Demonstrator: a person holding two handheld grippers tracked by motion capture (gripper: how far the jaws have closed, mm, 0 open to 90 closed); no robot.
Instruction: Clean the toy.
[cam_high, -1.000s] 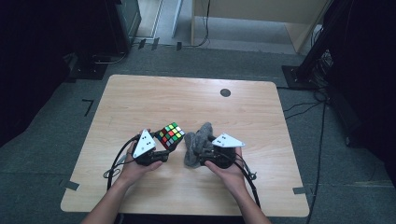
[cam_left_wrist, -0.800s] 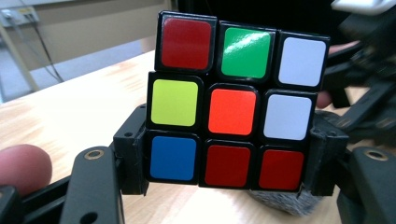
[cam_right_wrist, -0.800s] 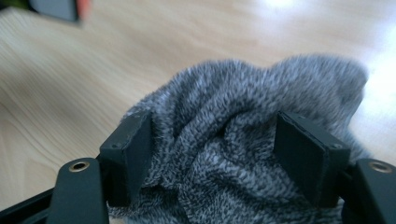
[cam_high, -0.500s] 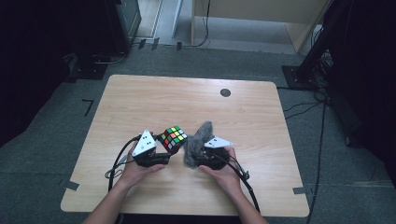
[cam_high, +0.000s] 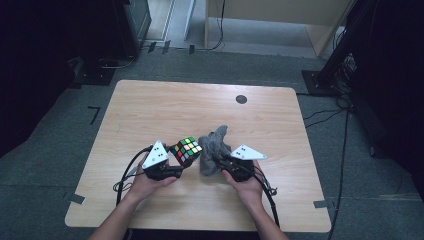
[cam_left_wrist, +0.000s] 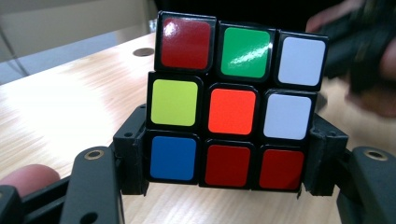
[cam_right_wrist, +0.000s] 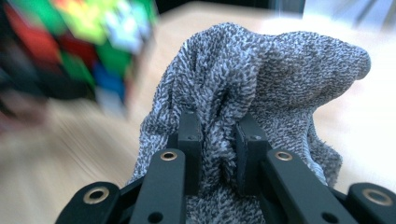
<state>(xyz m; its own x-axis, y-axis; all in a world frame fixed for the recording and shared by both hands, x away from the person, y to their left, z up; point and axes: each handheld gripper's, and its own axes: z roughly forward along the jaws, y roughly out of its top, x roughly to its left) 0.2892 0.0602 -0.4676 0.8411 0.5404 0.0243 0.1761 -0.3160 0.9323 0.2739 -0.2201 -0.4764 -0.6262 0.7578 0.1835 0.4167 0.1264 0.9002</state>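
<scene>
The colour cube (cam_high: 186, 150) sits clamped in the left gripper (cam_high: 176, 169) above the near middle of the pale wooden worktop (cam_high: 165, 110). Just beside it, the right gripper (cam_high: 218, 161) has just been closing and now pinches the grey cloth (cam_high: 214, 146). Grey carpet (cam_high: 60, 165) and black cables (cam_high: 340, 150) surround the worktop.

glossy plastic cube (cam_left_wrist: 236, 100), rough knitted cloth (cam_right_wrist: 261, 79), matt wood table (cam_high: 165, 110).

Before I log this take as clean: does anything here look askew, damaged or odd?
Nothing damaged or spilled. The puzzle cube is scrambled and held off the table in the left gripper; the grey cloth is bunched where the right gripper pinches it.
</scene>
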